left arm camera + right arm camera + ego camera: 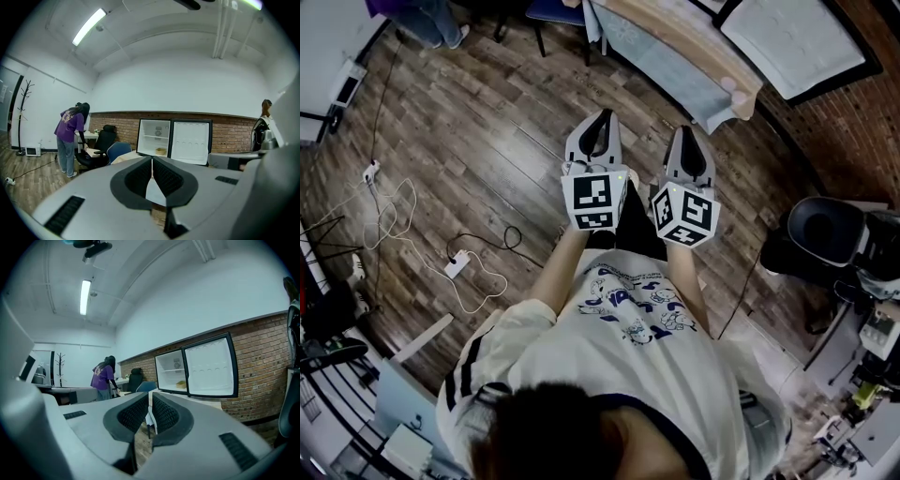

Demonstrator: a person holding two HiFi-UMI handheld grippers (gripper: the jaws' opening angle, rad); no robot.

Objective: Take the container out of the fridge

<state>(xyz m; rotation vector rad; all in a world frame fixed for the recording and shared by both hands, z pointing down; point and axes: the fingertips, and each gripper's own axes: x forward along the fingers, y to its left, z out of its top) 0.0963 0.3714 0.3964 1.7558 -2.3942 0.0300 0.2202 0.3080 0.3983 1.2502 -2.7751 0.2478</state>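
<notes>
The small white fridge (154, 137) stands open against the brick wall, far ahead of me, its door (190, 141) swung to the right. A small yellowish container (161, 151) sits on its lower shelf; the same container (181, 384) shows in the fridge (171, 371) in the right gripper view. My left gripper (598, 122) and right gripper (687, 136) are held side by side in front of my chest, over the wood floor. The left gripper (152, 159) is shut with nothing between its jaws, and so is the right gripper (150, 397).
A table with a light top (684, 47) lies between me and the fridge. A person in a purple top (70, 136) bends over a desk beside a black office chair (101, 143) and a blue chair (117, 150). Cables and a power strip (455, 265) lie on the floor at left.
</notes>
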